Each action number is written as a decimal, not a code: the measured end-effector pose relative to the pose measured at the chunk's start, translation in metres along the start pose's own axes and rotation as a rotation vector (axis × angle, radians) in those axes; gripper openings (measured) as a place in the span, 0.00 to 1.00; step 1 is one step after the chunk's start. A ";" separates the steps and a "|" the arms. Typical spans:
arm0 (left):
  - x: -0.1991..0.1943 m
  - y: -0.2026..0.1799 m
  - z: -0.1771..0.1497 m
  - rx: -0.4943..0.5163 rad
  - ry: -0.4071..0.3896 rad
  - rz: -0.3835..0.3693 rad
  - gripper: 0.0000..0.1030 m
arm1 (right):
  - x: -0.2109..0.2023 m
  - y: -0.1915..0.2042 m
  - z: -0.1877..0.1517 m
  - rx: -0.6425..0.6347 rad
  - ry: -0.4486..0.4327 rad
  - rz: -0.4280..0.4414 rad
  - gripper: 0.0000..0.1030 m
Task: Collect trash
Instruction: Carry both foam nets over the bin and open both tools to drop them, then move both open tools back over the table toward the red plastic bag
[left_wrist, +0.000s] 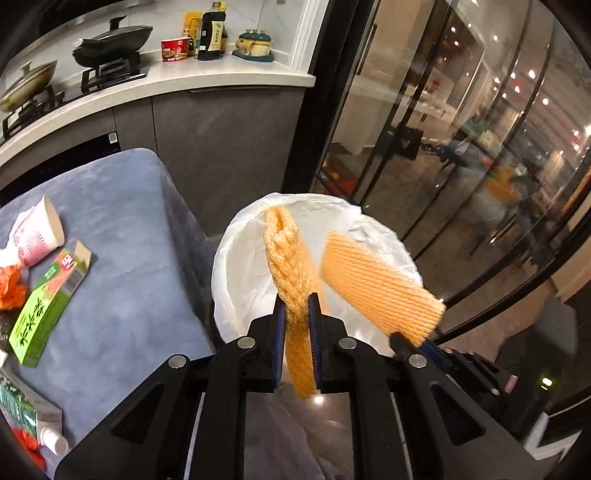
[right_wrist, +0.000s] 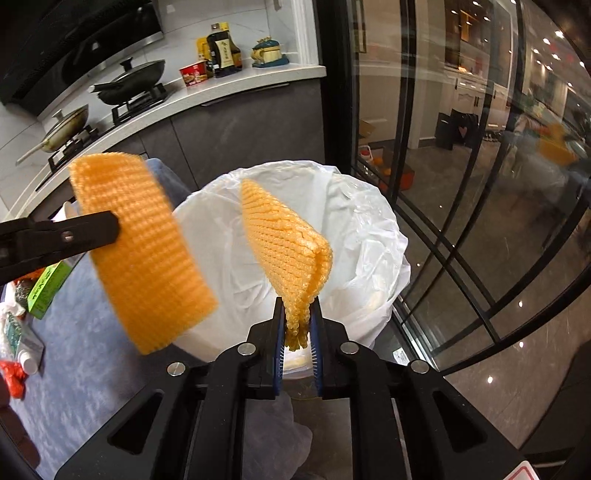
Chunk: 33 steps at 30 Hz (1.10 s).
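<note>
Two orange foam net sleeves hang over a bin lined with a white bag (left_wrist: 236, 266) (right_wrist: 373, 236). My left gripper (left_wrist: 297, 306) is shut on one foam net (left_wrist: 286, 254), which rises narrow and edge-on from its pads. In the right wrist view that gripper (right_wrist: 94, 230) comes in from the left, and its net (right_wrist: 144, 254) hangs broad beside the bin. My right gripper (right_wrist: 297, 312) is shut on the second foam net (right_wrist: 284, 236), pinched at its lower end above the bag's opening. From the left wrist view the second net (left_wrist: 380, 284) slants over the bin's right rim.
A table under a blue cloth (left_wrist: 125, 258) stands left of the bin, carrying a tipped paper cup (left_wrist: 40, 232), a green box (left_wrist: 44, 306), a tube (left_wrist: 33, 417) and red-orange scraps. Behind is a kitchen counter (left_wrist: 207, 79) with pans. Glass doors (left_wrist: 461, 166) run along the right.
</note>
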<state>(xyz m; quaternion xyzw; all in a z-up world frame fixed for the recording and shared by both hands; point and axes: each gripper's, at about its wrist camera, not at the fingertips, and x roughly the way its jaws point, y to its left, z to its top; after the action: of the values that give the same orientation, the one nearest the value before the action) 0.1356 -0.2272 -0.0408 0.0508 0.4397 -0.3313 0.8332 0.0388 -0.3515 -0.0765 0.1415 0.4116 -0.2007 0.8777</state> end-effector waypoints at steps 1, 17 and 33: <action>0.003 -0.002 0.001 0.009 0.000 -0.006 0.12 | 0.000 -0.001 0.000 0.003 -0.002 -0.004 0.15; -0.021 0.021 0.009 -0.074 -0.099 0.060 0.61 | -0.020 -0.001 0.005 0.030 -0.077 -0.039 0.62; -0.140 0.110 -0.058 -0.218 -0.181 0.290 0.83 | -0.098 0.111 -0.006 -0.146 -0.165 0.144 0.79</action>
<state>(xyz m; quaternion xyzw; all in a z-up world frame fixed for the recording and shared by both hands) 0.1061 -0.0490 0.0087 -0.0071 0.3843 -0.1615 0.9090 0.0297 -0.2282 0.0049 0.0895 0.3405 -0.1178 0.9286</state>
